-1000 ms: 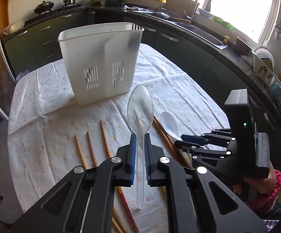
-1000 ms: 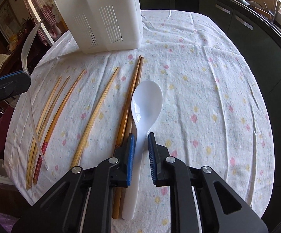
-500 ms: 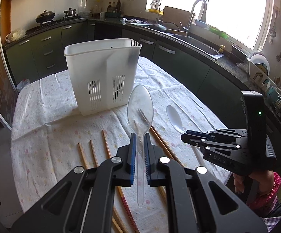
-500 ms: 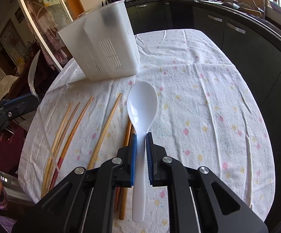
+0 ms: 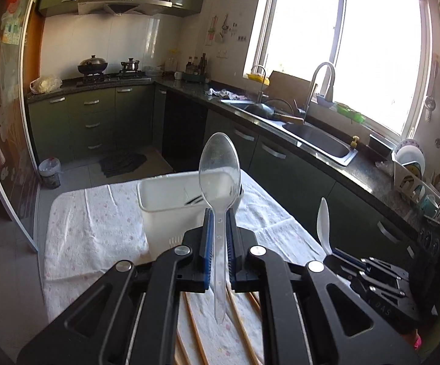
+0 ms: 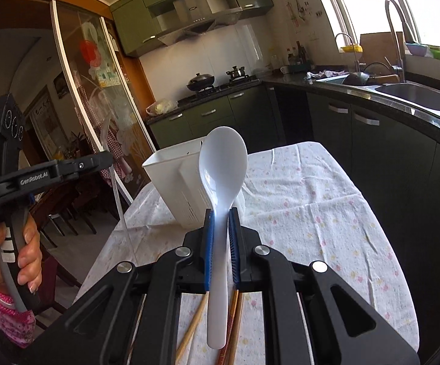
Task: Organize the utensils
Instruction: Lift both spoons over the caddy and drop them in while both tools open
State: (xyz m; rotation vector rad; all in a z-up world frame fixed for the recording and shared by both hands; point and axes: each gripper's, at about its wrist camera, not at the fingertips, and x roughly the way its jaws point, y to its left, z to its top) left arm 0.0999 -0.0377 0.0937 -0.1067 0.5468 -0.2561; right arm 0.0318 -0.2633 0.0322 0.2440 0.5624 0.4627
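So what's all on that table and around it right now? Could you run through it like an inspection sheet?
Surface: table under a white flowered cloth.
Job's things: white slotted utensil holder standing upright on the cloth; clear plastic spoon and white spoon, both lifted off the table; wooden chopsticks lying on the cloth.
Clutter: nothing seen on the table.
Grippers: left gripper shut on the clear spoon's handle; right gripper shut on the white spoon's handle.
Cables: nothing seen.
Surroundings: kitchen with green cabinets, steel sink under a bright window, pots on the stove.
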